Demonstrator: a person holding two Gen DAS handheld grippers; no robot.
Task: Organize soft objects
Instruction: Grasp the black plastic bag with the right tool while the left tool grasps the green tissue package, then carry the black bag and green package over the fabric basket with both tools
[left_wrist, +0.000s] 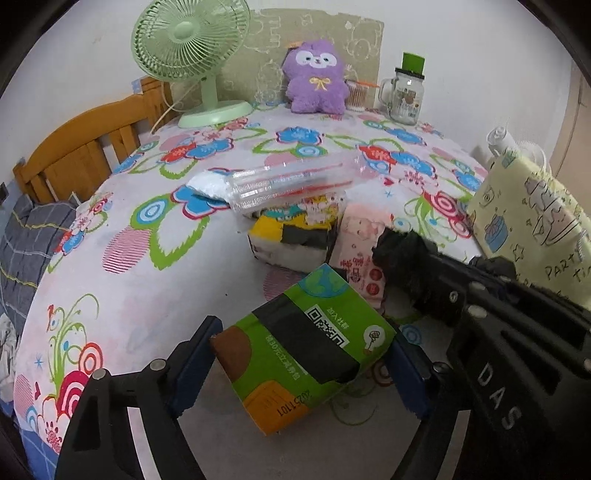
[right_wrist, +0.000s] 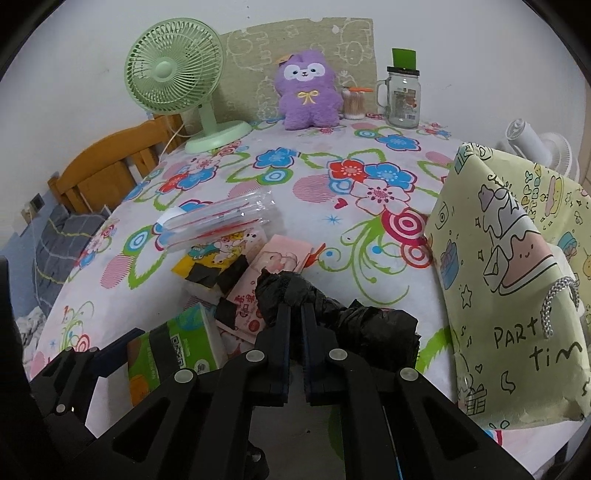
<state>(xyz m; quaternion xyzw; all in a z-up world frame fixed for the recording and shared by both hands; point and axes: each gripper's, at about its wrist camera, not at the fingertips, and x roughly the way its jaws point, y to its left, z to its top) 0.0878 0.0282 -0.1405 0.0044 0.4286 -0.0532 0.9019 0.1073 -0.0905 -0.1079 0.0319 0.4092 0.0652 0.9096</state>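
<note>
My left gripper (left_wrist: 303, 363) is shut on a green tissue pack (left_wrist: 306, 347) and holds it tilted above the floral tablecloth; the pack also shows in the right wrist view (right_wrist: 173, 350). My right gripper (right_wrist: 295, 310) is shut on a crumpled black plastic bag (right_wrist: 332, 310), which also shows in the left wrist view (left_wrist: 402, 258). Beyond lie a pink tissue pack (right_wrist: 266, 273), a yellow tissue pack (left_wrist: 291, 236) and a clear plastic pack (left_wrist: 288, 181) on top of it. A purple plush toy (right_wrist: 308, 92) sits at the back.
A yellow paper gift bag (right_wrist: 517, 295) stands at the right. A green desk fan (right_wrist: 173, 74), a glass mug jar (right_wrist: 402, 99) and a cotton swab jar (right_wrist: 354, 103) stand along the back. A wooden headboard (left_wrist: 85, 147) is left of the table.
</note>
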